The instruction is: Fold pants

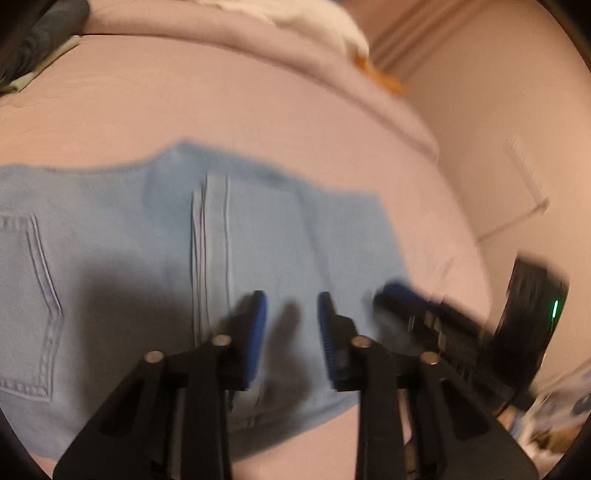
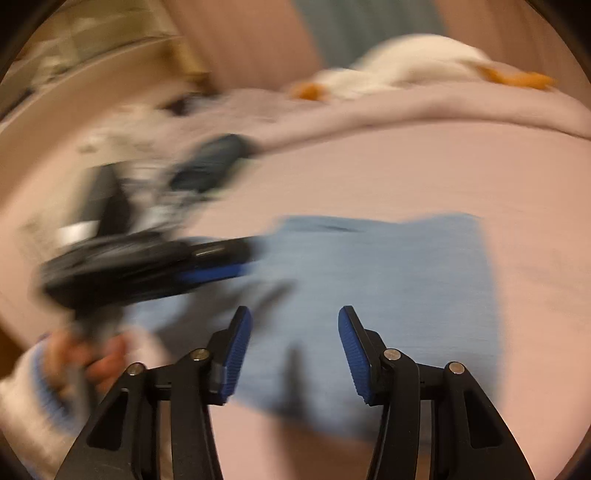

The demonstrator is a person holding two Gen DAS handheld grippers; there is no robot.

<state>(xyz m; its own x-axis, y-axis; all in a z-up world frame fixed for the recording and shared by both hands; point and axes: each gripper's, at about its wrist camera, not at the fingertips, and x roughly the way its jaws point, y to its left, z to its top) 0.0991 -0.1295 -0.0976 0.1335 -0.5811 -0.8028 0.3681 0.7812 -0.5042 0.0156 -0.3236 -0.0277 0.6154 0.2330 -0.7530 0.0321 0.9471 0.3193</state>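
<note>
A pink-sheeted bed [image 2: 424,166] fills the room under warm dim light, with a rumpled pink blanket [image 2: 406,107] beyond.

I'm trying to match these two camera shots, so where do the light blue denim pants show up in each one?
Left wrist view: the light blue denim pants spread across the middle and left, under the open left gripper.
Right wrist view: the pants lie centre and right, ahead of the open right gripper.
Shared landmark: the white plush toy with orange parts at the far end of the pink bed.
</note>
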